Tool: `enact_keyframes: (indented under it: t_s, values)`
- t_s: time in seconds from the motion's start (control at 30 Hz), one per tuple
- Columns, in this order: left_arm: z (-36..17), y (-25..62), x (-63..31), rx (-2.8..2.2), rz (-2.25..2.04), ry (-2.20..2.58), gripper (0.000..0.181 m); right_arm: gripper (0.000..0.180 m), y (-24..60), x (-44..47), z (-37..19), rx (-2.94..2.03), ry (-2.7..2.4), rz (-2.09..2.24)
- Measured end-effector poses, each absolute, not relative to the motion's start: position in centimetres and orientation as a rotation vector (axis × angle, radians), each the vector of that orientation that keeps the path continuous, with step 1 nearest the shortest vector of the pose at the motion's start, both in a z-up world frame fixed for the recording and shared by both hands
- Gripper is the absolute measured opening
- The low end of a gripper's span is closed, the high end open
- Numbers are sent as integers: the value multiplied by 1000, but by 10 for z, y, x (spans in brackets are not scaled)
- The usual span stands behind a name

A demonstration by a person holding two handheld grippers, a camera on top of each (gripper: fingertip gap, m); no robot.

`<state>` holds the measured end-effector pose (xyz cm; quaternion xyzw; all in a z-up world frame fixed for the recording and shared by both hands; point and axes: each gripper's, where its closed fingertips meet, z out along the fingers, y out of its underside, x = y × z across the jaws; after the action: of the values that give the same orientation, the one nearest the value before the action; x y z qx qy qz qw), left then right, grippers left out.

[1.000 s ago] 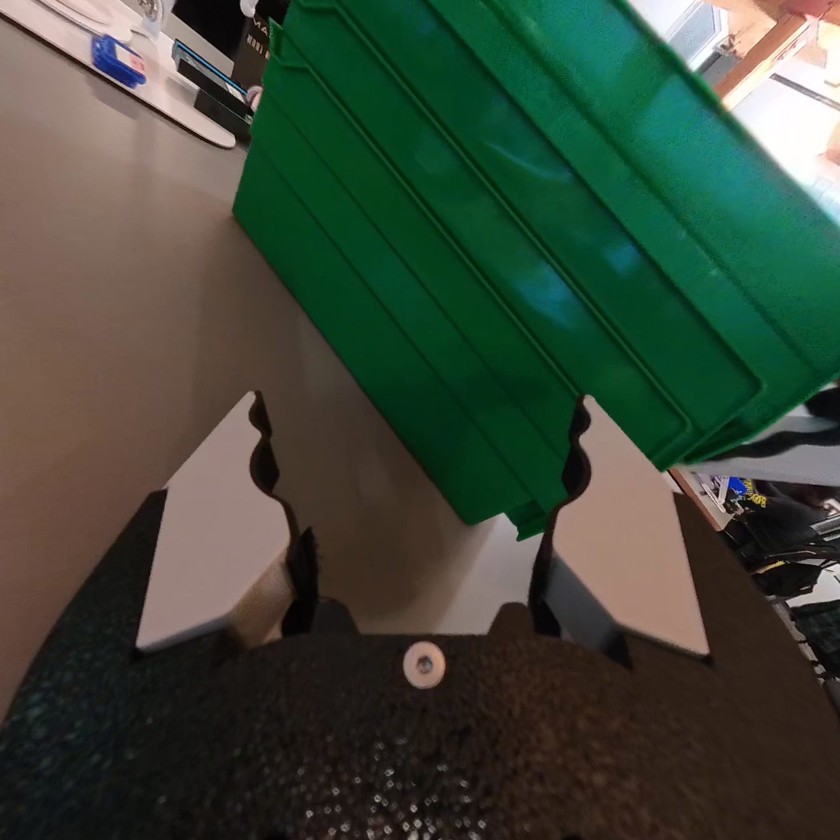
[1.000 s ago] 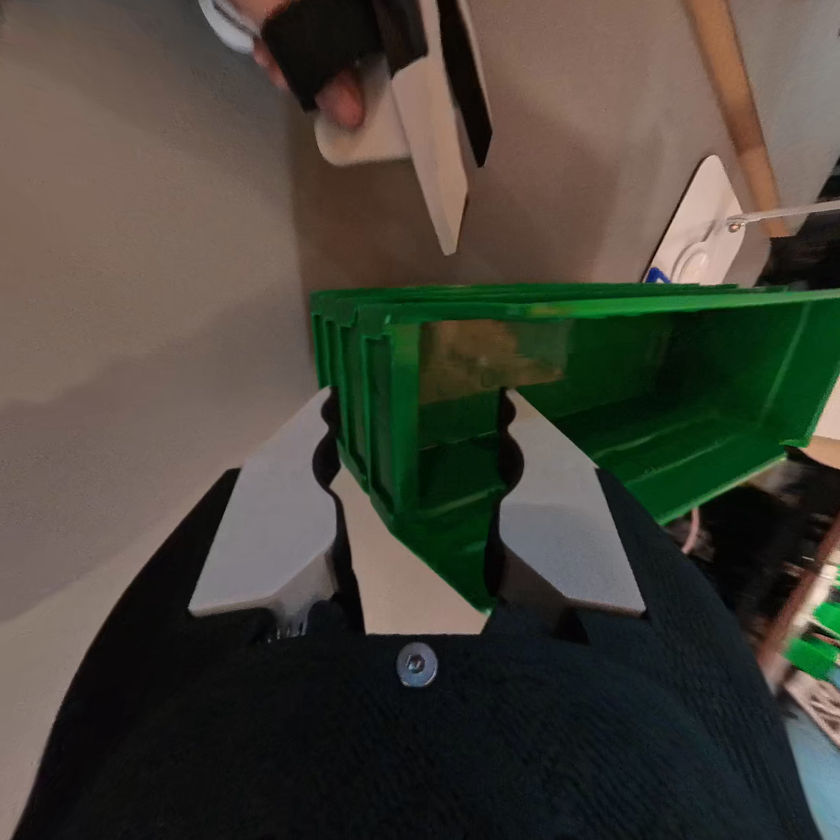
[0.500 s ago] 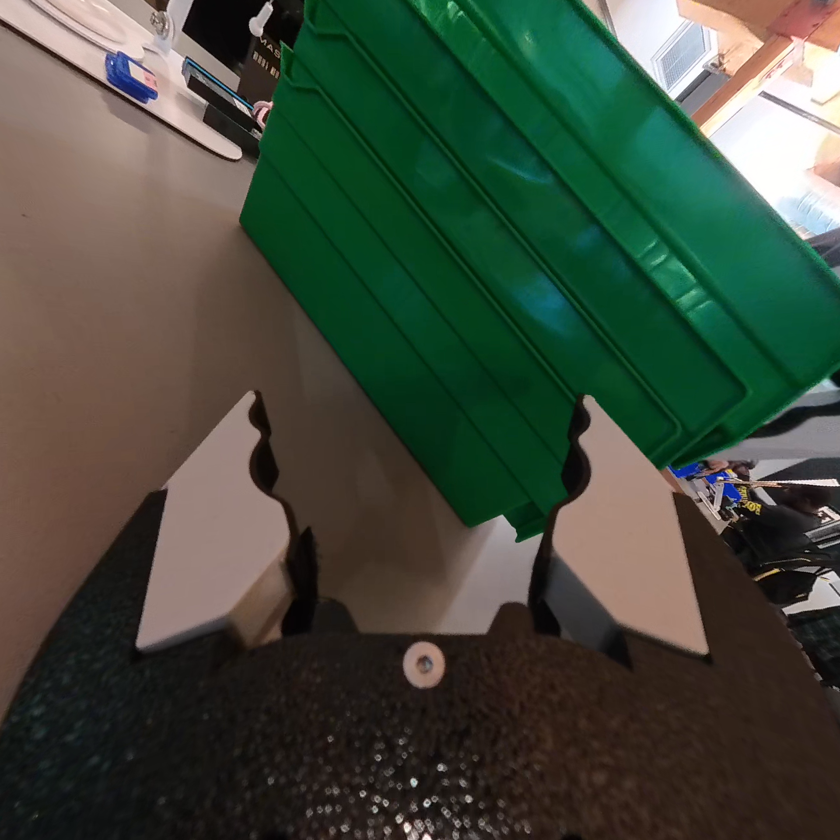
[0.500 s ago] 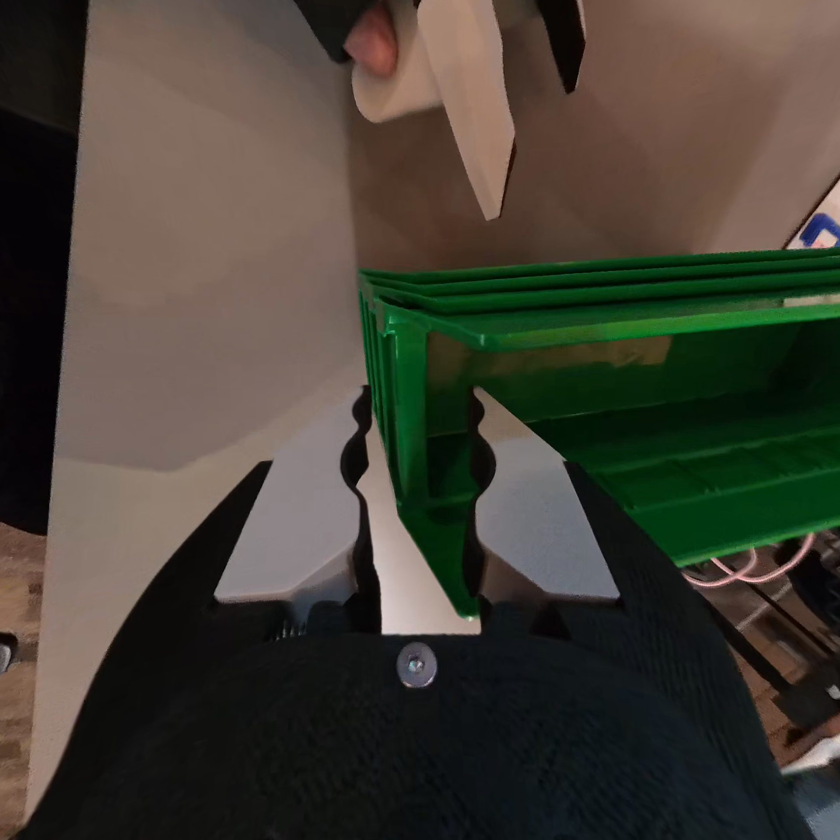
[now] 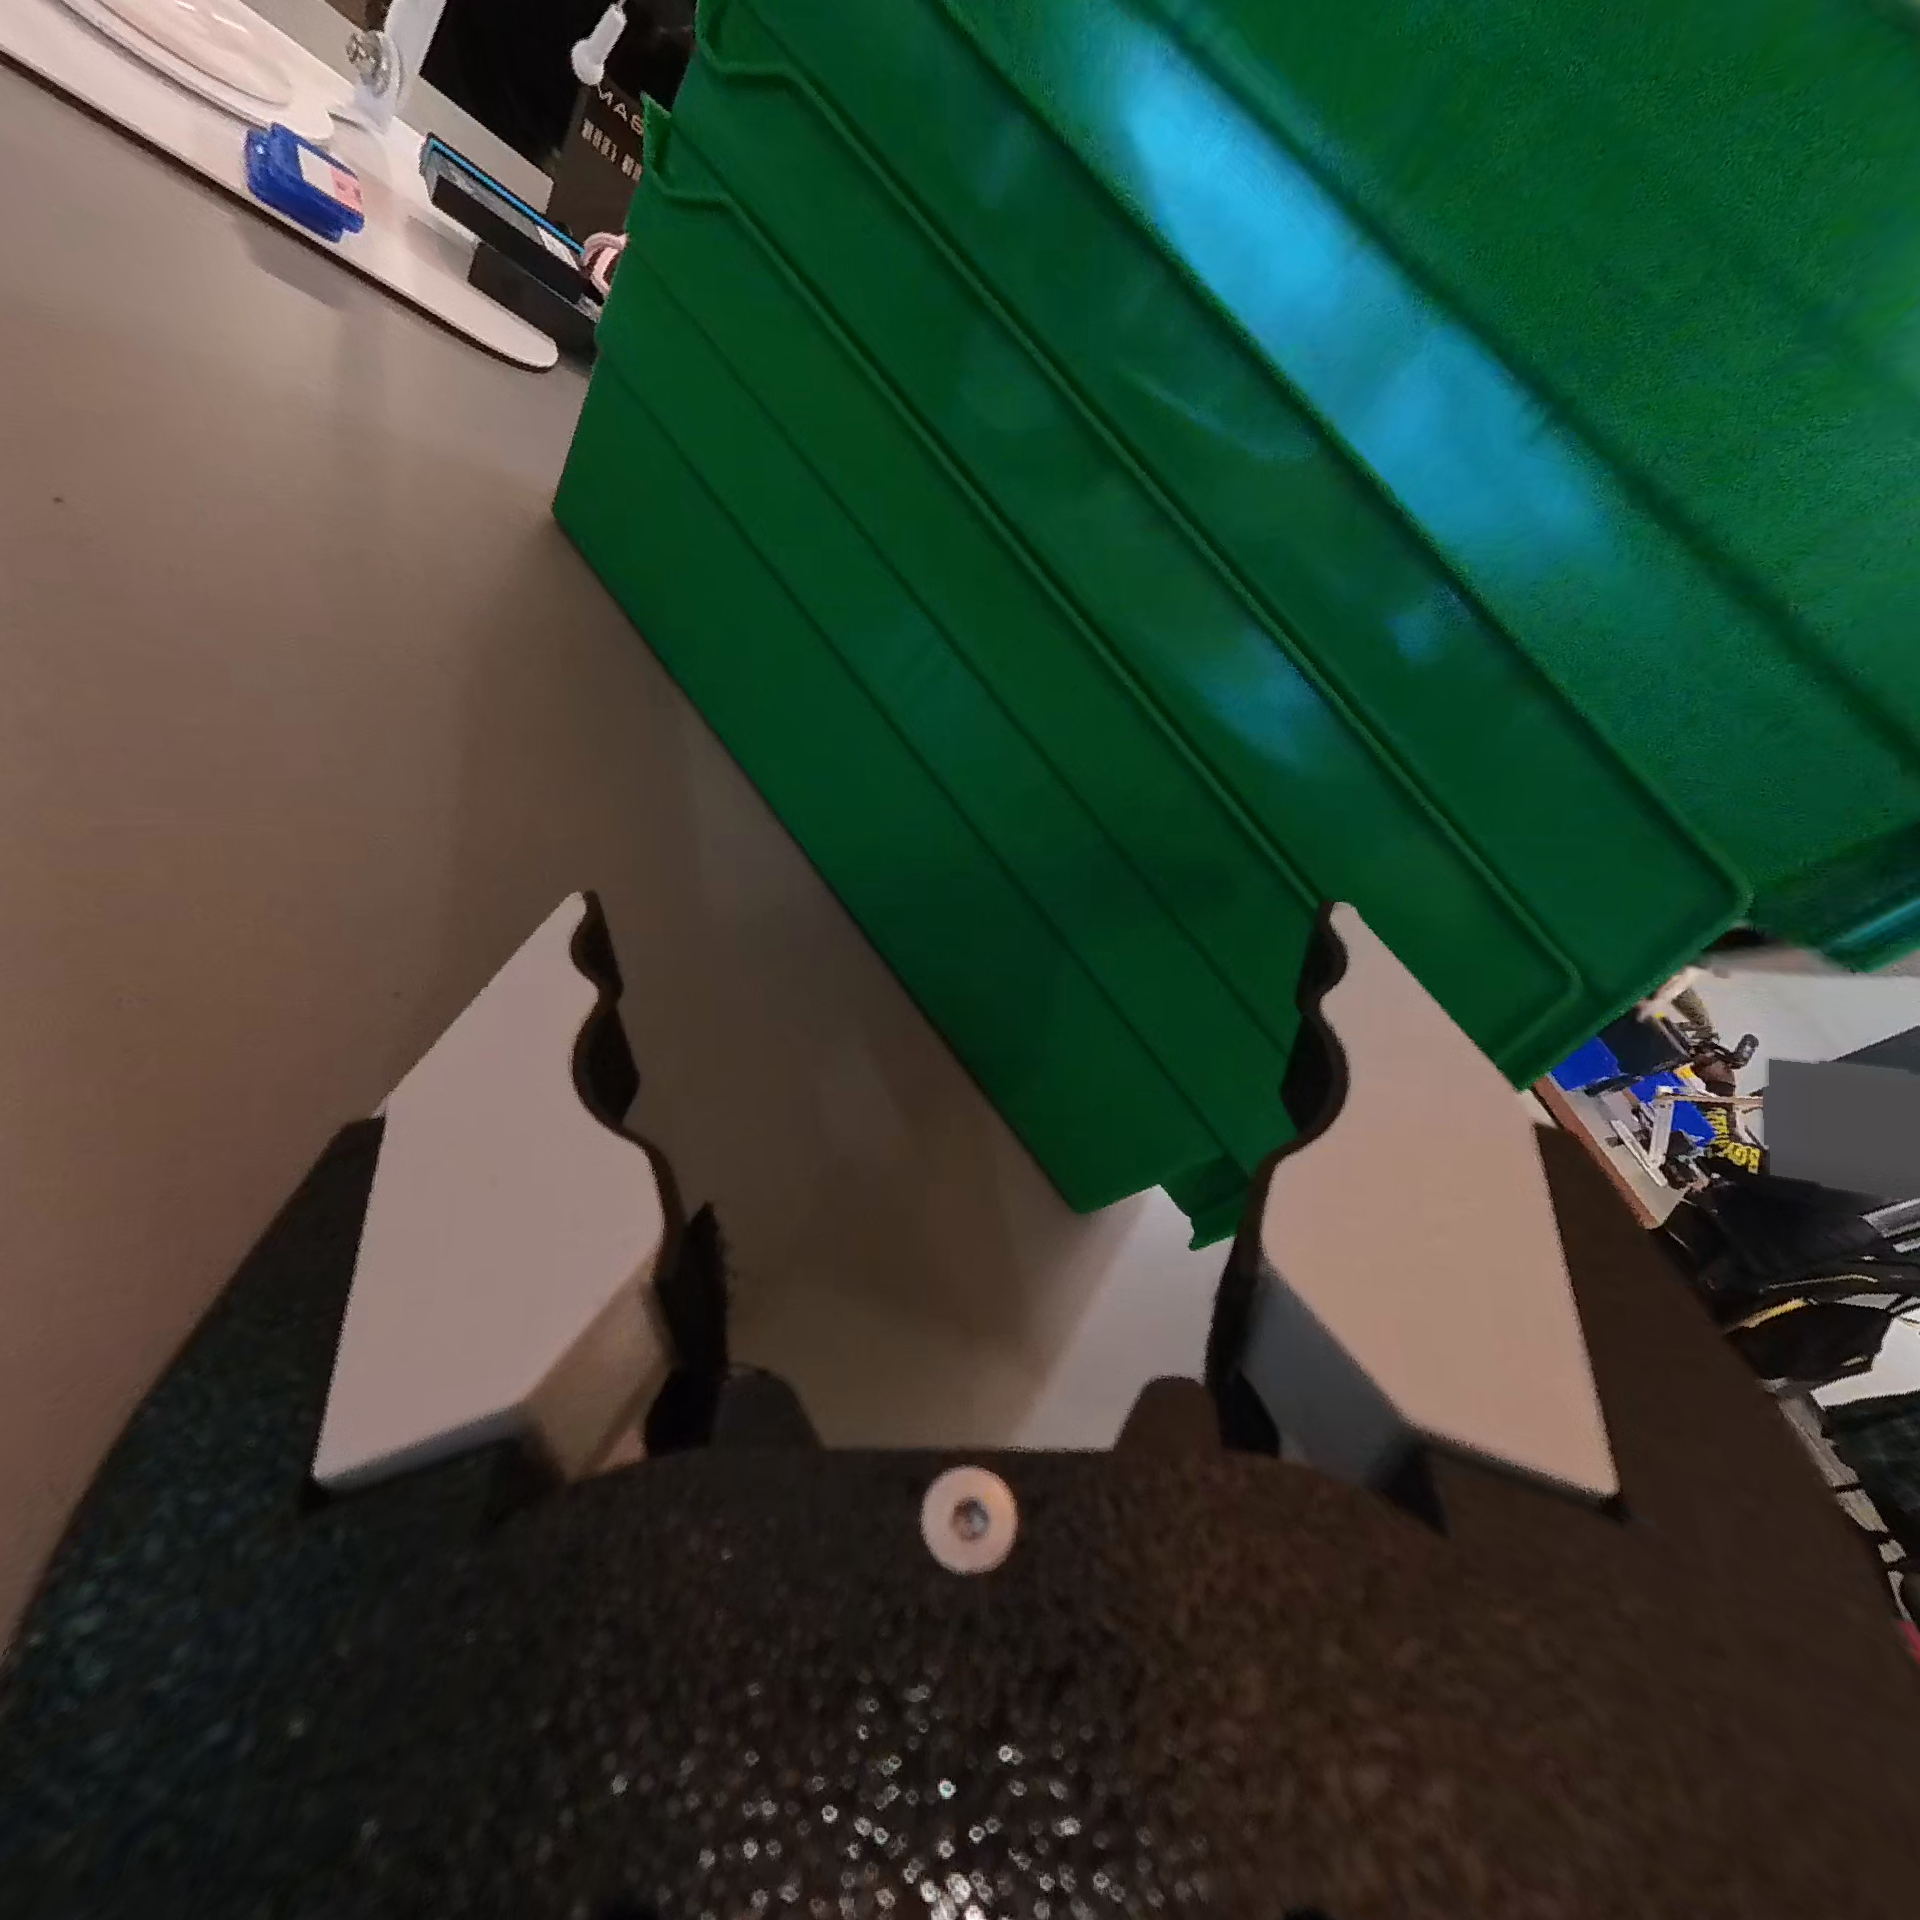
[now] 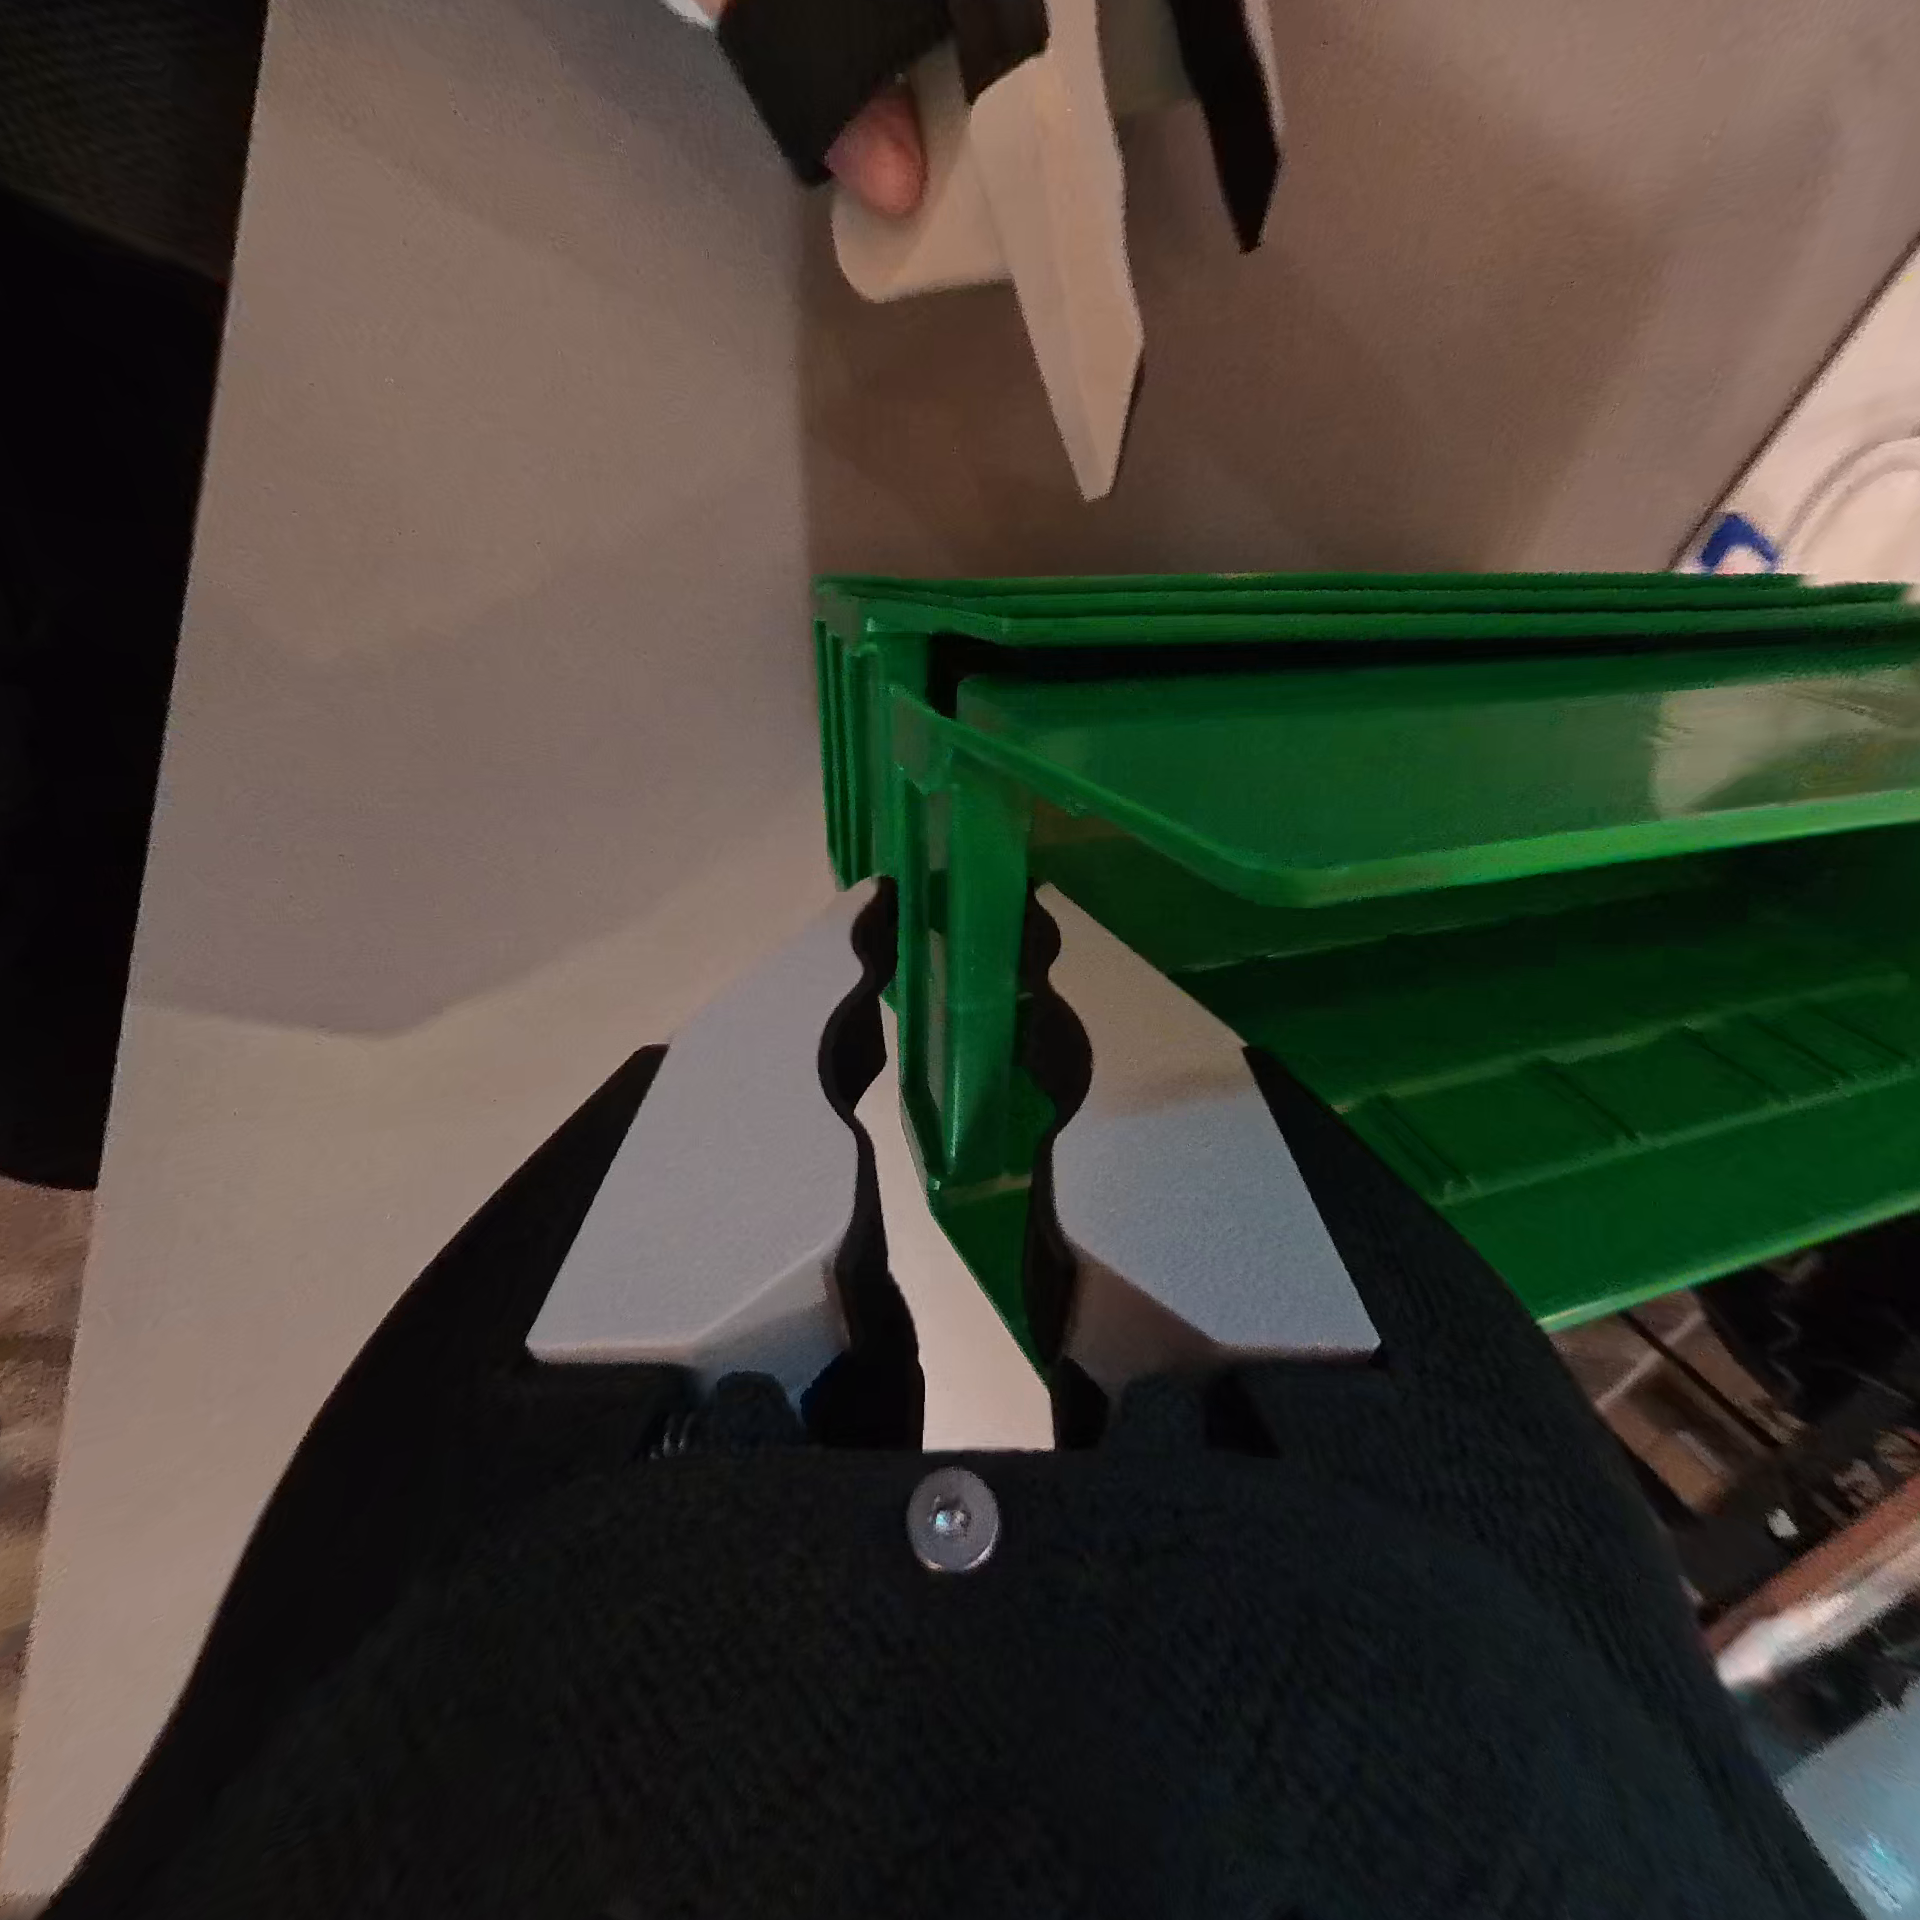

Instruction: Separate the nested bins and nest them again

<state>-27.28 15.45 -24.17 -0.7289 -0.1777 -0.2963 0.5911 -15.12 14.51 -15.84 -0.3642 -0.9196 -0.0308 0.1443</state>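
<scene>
One bin in hand: the right gripper (image 6: 961,1049) is clamped on the end wall of the top green bin (image 6: 1455,790), the wall deep between its fingers, the bin tilted and partly out of the nest.
Grip risk: only that thin end wall is pinched, off to one end; I'd judge the long bin could pivot or slip free between the wavy pads (image 6: 1055,1039) if it swings.
Nest just ahead of the right gripper: the remaining stack of bins (image 6: 862,748) lies just beyond the lifted one, rims close together; if the walls bind, the next bin may drag up with it.
Left gripper (image 5: 956,1049): spread wide, holding nothing, low over the grey table (image 5: 260,675), the stack's near corner (image 5: 1195,1164) just beside its right fingertip.
Stack risk: nothing pins the stack, so a pull could shift it across the table.
Farther off: a white mat (image 5: 416,260) with a blue case (image 5: 301,182) beyond the stack, well clear.
</scene>
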Motion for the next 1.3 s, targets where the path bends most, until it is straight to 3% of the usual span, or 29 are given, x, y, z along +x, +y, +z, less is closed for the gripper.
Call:
enact_keyframes:
  t_s: [0.03, 0.23, 0.43, 0.83, 1.3]
  values:
    - [-242, 155, -273, -1697, -690, -413, 127, 21, 145, -150, -149, -1030, -2623, -81]
    - [-240, 152, -276, -1685, -663, -412, 127, 21, 149, -99, -92, -1023, -2459, -5]
    - [-234, 149, -276, -1649, -646, -435, 129, 21, 206, 17, -87, -1213, -2303, -186]
    - [-205, 137, -298, -1486, -358, -452, 128, 21, 326, 287, -197, -1693, -2228, -387]
    - [-197, 109, -321, -1494, -219, -493, 129, 21, 365, 375, -287, -1798, -2342, -356]
